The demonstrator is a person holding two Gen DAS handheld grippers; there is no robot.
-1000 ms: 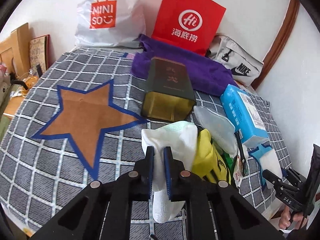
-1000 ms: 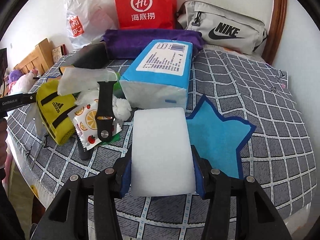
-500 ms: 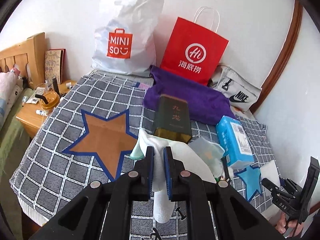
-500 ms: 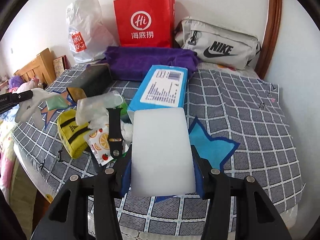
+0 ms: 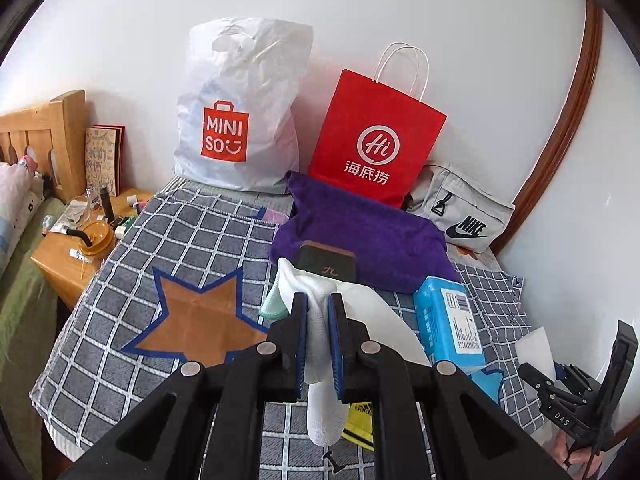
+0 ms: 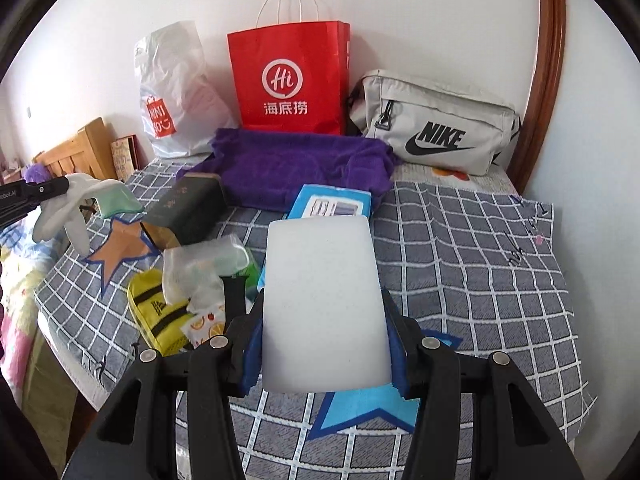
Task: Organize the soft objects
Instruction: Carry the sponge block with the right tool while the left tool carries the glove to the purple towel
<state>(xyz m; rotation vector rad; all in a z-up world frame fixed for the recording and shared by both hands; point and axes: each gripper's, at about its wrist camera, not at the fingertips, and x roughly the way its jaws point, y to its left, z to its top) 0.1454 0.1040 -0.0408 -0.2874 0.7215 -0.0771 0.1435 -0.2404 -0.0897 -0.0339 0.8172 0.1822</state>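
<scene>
Here, a grey checked cloth (image 5: 192, 236) is covering the surface across the middle of both views, carrying a brown star patch (image 5: 196, 320) at left and a blue star patch (image 6: 360, 404) low in the right wrist view. A white wall is standing behind, with a wooden bed headboard (image 5: 40, 136) and a cluttered wooden nightstand (image 5: 68, 264) at the left edge. Along the wall a white MINISO plastic bag (image 5: 240, 108), a red paper bag (image 5: 376, 140) and a grey Nike pouch (image 6: 436, 128) are leaning, with a purple towel (image 6: 296, 164) lying in front of them.

The left hand-held gripper (image 5: 318, 344) is clamping a white glove (image 5: 320, 392) in the lower centre, raised off the cloth; its long axis is running roughly vertically in the frame, its free end dangling downward. The right hand-held gripper (image 6: 322, 344) is squeezing a white sponge block (image 6: 324, 304) by its two long sides, lifted above the blue star; its long axis is pointing away from the camera, toward a blue tissue pack (image 6: 332, 204).
</scene>
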